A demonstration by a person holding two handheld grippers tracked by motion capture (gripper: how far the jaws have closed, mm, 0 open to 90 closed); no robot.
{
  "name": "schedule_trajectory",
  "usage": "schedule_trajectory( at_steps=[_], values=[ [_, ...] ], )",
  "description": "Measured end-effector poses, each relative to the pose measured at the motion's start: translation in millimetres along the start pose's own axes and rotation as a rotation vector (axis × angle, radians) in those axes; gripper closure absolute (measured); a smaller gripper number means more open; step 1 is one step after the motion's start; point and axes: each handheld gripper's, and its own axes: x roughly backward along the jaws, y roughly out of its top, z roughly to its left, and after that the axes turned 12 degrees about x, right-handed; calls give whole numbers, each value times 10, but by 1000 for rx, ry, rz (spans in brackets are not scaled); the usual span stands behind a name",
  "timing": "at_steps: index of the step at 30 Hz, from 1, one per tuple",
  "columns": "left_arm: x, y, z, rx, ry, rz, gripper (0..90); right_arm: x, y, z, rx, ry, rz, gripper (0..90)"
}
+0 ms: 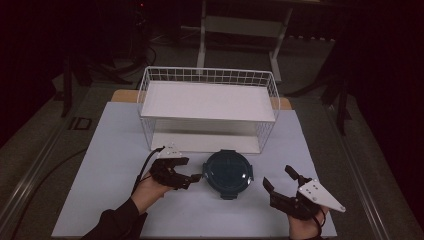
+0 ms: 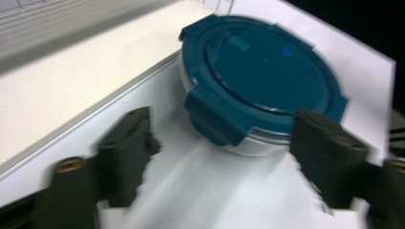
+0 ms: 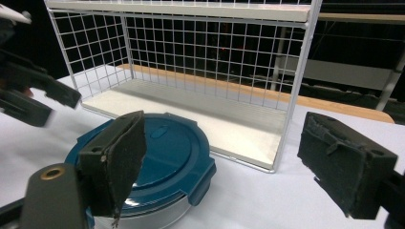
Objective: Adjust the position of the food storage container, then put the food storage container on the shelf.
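Lidded container (image 1: 228, 174) on table (image 1: 100, 165) (near edge), wire shelf rack (image 1: 208, 107) just behind

container lid (image 1: 228, 172): we note dark teal
wire rack (image 1: 207, 107): we see white, grid mesh
desk (image 1: 110, 150): we record pale white
hand-held gripper pads (image 3: 117, 157): black

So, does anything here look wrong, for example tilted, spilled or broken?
Nothing stands out. The round container sits flat on the white mat with its teal lid on, just in front of the wire shelf, which stands upright. No spill shows. The left gripper and the right gripper are open beside the container.
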Motion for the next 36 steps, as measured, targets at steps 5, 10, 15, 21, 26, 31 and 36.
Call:
schedule_trajectory(
  at_steps=[5, 10, 15, 21, 26, 31, 36],
  values=[
    [93, 35, -37, 15, -26, -16, 86, -11, 3, 12, 0, 8, 2, 164],
    [116, 79, -102, 37, -78, -18, 18, -32, 36, 52, 14, 20, 2, 164],
    [69, 151, -144, 43, -77, -27, 18, -41, 117, 85, 49, 33, -15, 163],
    [-47, 225, -152, 80, -77, -28, 20, -107, 150, 89, 54, 79, -12, 149],
    [-180, 236, -143, 94, -50, 9, 37, -146, 190, 50, 85, 109, -3, 116],
    [-318, 225, -69, 143, -37, 33, 38, -180, 250, 26, 106, 139, 3, 116],
    [-459, 199, 6, 241, -58, 99, 38, -201, 297, 9, 100, 154, 8, 104]
  ],
)
